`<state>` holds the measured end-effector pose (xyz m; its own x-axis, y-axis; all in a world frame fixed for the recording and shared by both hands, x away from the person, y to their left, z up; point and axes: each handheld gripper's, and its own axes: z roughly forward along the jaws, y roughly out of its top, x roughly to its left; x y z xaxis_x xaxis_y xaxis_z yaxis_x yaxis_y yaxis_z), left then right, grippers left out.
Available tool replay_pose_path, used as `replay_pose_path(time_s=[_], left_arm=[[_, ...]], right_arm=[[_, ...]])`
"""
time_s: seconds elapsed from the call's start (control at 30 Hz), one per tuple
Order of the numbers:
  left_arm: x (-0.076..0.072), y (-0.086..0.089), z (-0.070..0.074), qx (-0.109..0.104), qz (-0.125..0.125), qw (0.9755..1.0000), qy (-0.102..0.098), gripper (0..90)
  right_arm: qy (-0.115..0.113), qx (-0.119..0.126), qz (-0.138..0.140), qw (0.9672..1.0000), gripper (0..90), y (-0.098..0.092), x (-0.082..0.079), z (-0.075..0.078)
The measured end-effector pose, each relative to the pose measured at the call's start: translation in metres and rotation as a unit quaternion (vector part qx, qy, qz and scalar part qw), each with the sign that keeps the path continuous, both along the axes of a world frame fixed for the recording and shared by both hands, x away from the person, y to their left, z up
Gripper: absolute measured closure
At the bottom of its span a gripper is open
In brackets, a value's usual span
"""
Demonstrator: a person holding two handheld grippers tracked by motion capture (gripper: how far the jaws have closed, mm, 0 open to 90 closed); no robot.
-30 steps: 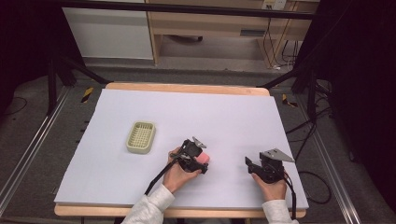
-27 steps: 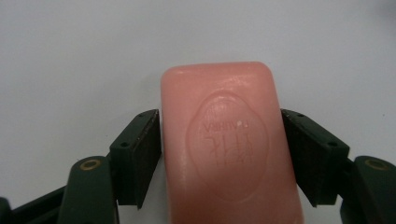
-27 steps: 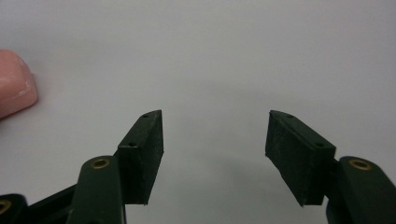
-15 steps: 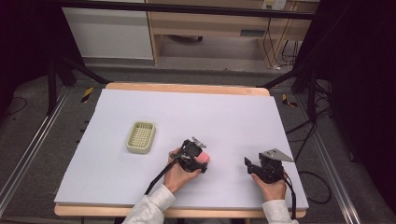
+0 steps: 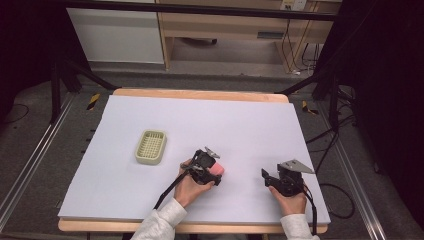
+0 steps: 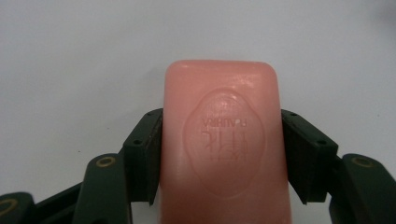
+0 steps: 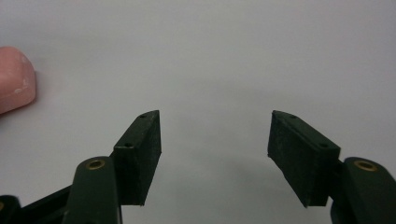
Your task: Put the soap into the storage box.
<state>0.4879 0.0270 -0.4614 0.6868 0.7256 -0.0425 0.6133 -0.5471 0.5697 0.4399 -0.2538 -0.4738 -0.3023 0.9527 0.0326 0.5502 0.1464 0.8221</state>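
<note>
White tabletop (image 5: 260,125) broad around pink soap (image 6: 223,140), left gripper (image 6: 223,154) clamped on it; right gripper (image 7: 215,154) apart.

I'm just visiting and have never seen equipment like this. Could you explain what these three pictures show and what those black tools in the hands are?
There is no robot here: a person at a table holds a hand-operated claw in each hand. One picture looks down from above the table, which has a pale sheet over it. The other two come from small cameras riding on each claw, looking along its black jaws.

On the sheet sits a small pale green slatted soap dish. The left claw has just closed its jaws and now presses on both sides of a pink bar of soap. The right claw holds nothing; its jaws stand apart above bare sheet, and a corner of the soap shows at the edge of its picture.
</note>
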Motion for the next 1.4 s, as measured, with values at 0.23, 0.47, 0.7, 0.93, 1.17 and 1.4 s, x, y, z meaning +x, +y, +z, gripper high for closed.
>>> replay_pose_path(time_s=[0.23, 0.47, 0.7, 0.93, 1.17, 1.4], left_arm=[[-0.003, 0.006, 0.007, -0.004, -0.005, 1.0, -0.004, 37.1], [-0.007, 0.02, 0.016, -0.01, -0.005, 0.9999, -0.012, 37.1], [-0.007, 0.037, 0.023, -0.018, 0.007, 0.9997, -0.018, 37.1], [-0.007, 0.052, 0.029, -0.025, 0.016, 0.9993, -0.021, 37.1], [-0.007, 0.062, 0.034, -0.022, 0.026, 0.9991, -0.026, 37.1], [-0.007, 0.071, 0.039, -0.023, 0.03, 0.9989, -0.03, 37.1]], right_arm=[[0.0, -0.001, 0.0, 1.0, 34.9, 0.0, 0.0, 0.0], [0.0, 0.002, 0.0, 1.0, 34.9, 0.0, 0.0, 0.0], [-0.001, 0.0, 0.0, 1.0, 35.1, 0.0, 0.0, 0.0], [-0.001, 0.001, -0.001, 1.0, 36.4, 0.0, -0.001, 0.001], [-0.001, -0.001, -0.003, 1.0, 36.6, 0.0, 0.0, 0.0], [-0.001, -0.001, -0.003, 1.0, 36.6, 0.0, 0.0, 0.0]])
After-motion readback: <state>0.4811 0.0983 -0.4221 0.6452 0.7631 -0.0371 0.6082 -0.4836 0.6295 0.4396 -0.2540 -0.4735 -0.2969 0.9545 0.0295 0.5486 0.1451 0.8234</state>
